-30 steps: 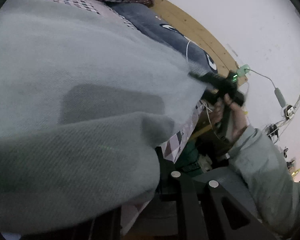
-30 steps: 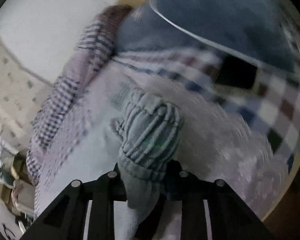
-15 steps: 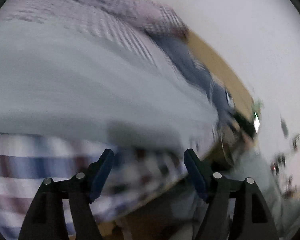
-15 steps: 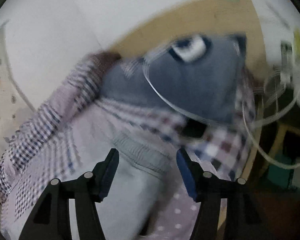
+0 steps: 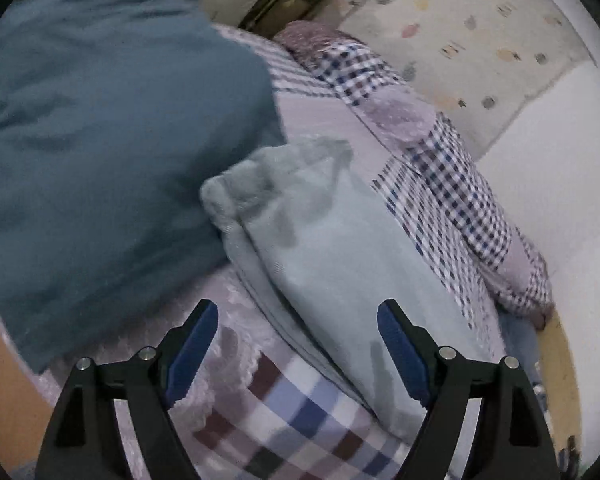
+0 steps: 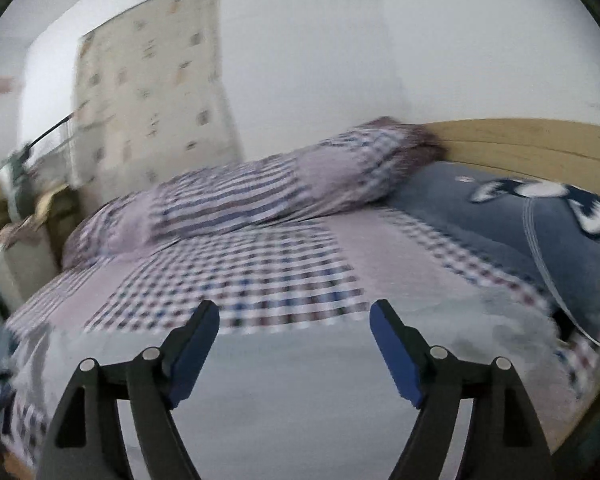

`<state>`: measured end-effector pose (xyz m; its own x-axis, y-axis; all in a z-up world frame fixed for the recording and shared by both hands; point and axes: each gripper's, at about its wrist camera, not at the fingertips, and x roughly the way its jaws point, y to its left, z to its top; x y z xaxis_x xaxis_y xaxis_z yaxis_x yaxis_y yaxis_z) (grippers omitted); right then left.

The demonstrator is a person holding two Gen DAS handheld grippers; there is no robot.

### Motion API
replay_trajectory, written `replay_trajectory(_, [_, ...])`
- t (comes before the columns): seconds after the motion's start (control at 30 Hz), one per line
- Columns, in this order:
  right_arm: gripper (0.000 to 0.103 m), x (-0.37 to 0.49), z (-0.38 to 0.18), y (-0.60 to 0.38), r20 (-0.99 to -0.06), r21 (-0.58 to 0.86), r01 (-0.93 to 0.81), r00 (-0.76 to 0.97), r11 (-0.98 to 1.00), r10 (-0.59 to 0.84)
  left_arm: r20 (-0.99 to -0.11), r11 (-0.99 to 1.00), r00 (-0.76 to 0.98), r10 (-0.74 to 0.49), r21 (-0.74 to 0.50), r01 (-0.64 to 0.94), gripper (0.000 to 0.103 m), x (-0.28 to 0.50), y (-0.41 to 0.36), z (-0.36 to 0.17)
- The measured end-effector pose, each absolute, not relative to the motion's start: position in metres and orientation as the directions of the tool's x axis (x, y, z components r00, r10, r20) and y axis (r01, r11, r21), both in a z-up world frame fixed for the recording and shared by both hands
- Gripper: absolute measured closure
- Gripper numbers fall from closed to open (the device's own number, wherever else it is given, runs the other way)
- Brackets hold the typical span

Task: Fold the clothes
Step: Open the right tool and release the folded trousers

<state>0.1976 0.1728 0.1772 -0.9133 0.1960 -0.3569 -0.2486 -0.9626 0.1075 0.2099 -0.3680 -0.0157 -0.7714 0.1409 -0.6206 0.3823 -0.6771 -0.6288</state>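
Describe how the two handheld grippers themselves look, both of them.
The left gripper and right gripper look alike: black angular finger frames with triangular cut-outs, round silver screw heads, and blue ridged pads inside the tips. No cables, sleeves or markings show.

A bed covered in a lilac patchwork sheet with checked and striped squares fills the middle of the right wrist view. A long rolled quilt in the same lilac check lies along its far side against a plain white wall. A pale wooden headboard runs across the right of the frame, with a grey-blue pillow bearing a dark and white motif in front of it. A cream curtain with small printed patches hangs at upper left; the left wrist view shows it at upper right. The light is dim and bluish.
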Motion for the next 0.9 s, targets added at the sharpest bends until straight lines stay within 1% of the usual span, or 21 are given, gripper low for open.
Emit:
replay_trajectory(0.07, [0.021, 0.188, 0.172, 0.15, -0.374, 0.086, -0.193, -0.915, -0.977, 0.148, -0.627, -0.666, -0.764, 0.152, -0.637, 0.39, 0.018, 0.201, -0.372, -0.019])
replay_trajectory(0.17, [0.021, 0.178, 0.163, 0.122, -0.403, 0.052, -0.128, -0.91, -0.99, 0.096, -0.597, -0.638, -0.782, 0.177, -0.675, 0.37, 0.018, 0.19, -0.379, -0.022])
replay_trajectory(0.3, [0.021, 0.169, 0.151, 0.095, -0.439, 0.008, -0.073, -0.896, -0.997, 0.062, -0.596, -0.62, -0.785, 0.168, -0.683, 0.386, 0.019, 0.178, -0.39, -0.028])
replay_trajectory(0.43, [0.021, 0.165, 0.14, 0.089, -0.467, 0.006, -0.05, -0.883, -0.999, 0.042, -0.593, -0.59, -0.792, 0.148, -0.696, 0.41, 0.02, 0.174, -0.399, -0.032])
replay_trajectory(0.47, [0.021, 0.164, 0.137, 0.087, -0.473, 0.003, -0.046, -0.88, -0.999, 0.039, -0.596, -0.58, -0.79, 0.146, -0.698, 0.42, 0.026, 0.175, -0.399, -0.034])
replay_trajectory(0.5, [0.021, 0.164, 0.135, 0.085, -0.479, 0.001, -0.041, -0.877, -0.999, 0.035, -0.6, -0.569, -0.787, 0.144, -0.7, 0.43, 0.036, 0.175, -0.4, -0.035])
replay_trajectory(0.53, [0.021, 0.163, 0.133, 0.083, -0.485, -0.001, -0.036, -0.874, -0.999, 0.032, -0.604, -0.559, -0.784, 0.142, -0.703, 0.441, 0.041, 0.175, -0.401, -0.037])
replay_trajectory(0.6, [0.021, 0.161, 0.132, 0.082, -0.492, -0.001, -0.03, -0.87, -1.0, 0.026, -0.611, -0.521, -0.776, 0.158, -0.719, 0.46, 0.069, 0.181, -0.404, -0.04])
replay_trajectory(0.67, [0.021, 0.16, 0.129, 0.082, -0.497, 0.0, -0.023, -0.868, -1.0, 0.02, -0.607, -0.49, -0.772, 0.189, -0.74, 0.461, 0.075, 0.184, -0.404, -0.042])
replay_trajectory(0.73, [0.021, 0.16, 0.128, 0.082, -0.5, 0.0, -0.019, -0.866, -1.0, 0.016, -0.602, -0.46, -0.766, 0.225, -0.759, 0.461, 0.075, 0.185, -0.402, -0.045])
replay_trajectory(0.9, [0.021, 0.16, 0.125, 0.082, -0.515, 0.009, -0.007, -0.857, -1.0, 0.001, -0.636, -0.482, -0.747, 0.195, -0.725, 0.491, 0.075, 0.175, -0.397, -0.042])
